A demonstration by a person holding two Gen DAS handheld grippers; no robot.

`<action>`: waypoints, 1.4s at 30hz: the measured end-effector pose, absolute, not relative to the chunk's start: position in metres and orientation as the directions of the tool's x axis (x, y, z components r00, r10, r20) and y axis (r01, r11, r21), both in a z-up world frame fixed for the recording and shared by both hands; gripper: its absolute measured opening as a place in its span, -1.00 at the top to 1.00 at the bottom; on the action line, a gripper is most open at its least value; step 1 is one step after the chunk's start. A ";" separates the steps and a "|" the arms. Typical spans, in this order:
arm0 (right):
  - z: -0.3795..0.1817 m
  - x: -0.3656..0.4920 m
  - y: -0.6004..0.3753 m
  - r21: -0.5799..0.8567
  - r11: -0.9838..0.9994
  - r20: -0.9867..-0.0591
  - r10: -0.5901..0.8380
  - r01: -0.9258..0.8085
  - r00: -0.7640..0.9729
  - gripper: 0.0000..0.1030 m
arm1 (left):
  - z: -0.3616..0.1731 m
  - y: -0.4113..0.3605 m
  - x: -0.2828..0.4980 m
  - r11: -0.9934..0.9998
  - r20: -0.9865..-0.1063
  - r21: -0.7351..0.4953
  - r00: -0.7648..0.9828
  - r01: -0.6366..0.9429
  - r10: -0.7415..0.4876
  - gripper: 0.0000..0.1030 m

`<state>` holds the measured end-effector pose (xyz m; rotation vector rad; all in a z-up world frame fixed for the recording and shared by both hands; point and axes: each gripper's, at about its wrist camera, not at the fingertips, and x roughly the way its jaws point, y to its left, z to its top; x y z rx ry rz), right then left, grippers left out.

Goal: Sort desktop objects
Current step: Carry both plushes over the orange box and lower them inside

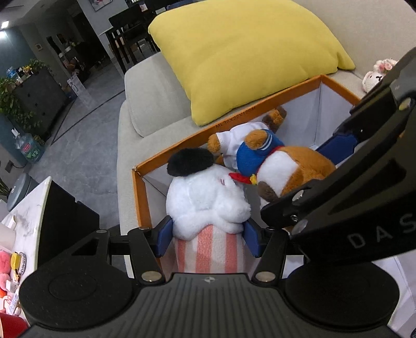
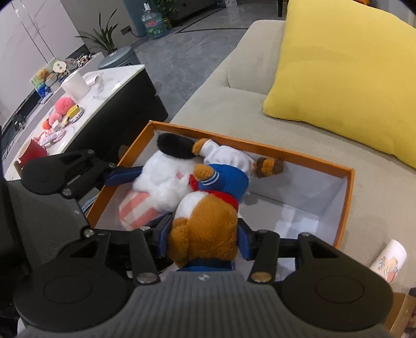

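Gripping one plush each, left gripper (image 1: 208, 235) holds the white toy (image 1: 205, 200), right gripper (image 2: 204, 240) the brown bear (image 2: 208, 226).

This is a home, its living room. A beige sofa (image 2: 234, 104) carries a yellow cushion (image 2: 345, 70). Left of the sofa stands a marble-topped coffee table (image 2: 109, 85) with small things on it. Beyond the sofa are a potted plant (image 2: 104, 36), a water bottle (image 2: 153, 22) and dark dining chairs (image 1: 130, 39).

Both wrist cameras look steeply down, very near, into the box (image 1: 260, 118) (image 2: 348, 197); each perhaps sees the other gripper, at 3 and 9 o'clock.
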<state>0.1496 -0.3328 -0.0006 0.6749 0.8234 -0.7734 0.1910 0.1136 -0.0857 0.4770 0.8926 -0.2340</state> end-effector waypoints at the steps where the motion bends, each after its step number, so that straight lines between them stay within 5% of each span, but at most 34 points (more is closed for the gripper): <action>1: -0.001 0.151 -0.334 0.219 0.543 -0.831 -0.331 0.811 0.446 -0.03 | -0.086 0.114 0.191 0.870 -0.788 0.306 0.616 0.386 0.004 -0.30; 15: 0.002 0.148 -0.333 0.189 0.472 -0.865 -0.335 0.861 0.374 -0.04 | -0.076 0.127 0.181 0.873 -0.771 0.228 0.627 0.432 -0.109 -0.40; 19: 0.001 0.156 -0.337 0.213 0.453 -0.868 -0.318 0.865 0.380 -0.04 | -0.069 0.134 0.177 0.871 -0.744 0.246 0.659 0.425 -0.111 -0.35; 22: -0.003 0.166 -0.339 0.238 0.436 -0.878 -0.285 0.868 0.384 -0.04 | -0.067 0.136 0.173 0.859 -0.746 0.269 0.658 0.435 -0.099 -0.11; 32: -0.034 0.169 -0.347 0.244 0.432 -0.876 -0.286 0.868 0.388 -0.06 | -0.065 0.145 0.156 0.845 -0.741 0.241 0.652 0.478 -0.158 -0.11; 42: -0.032 0.162 -0.347 0.246 0.479 -0.863 -0.288 0.843 0.415 -0.28 | -0.045 0.161 0.152 0.860 -0.719 0.223 0.673 0.460 -0.173 -0.21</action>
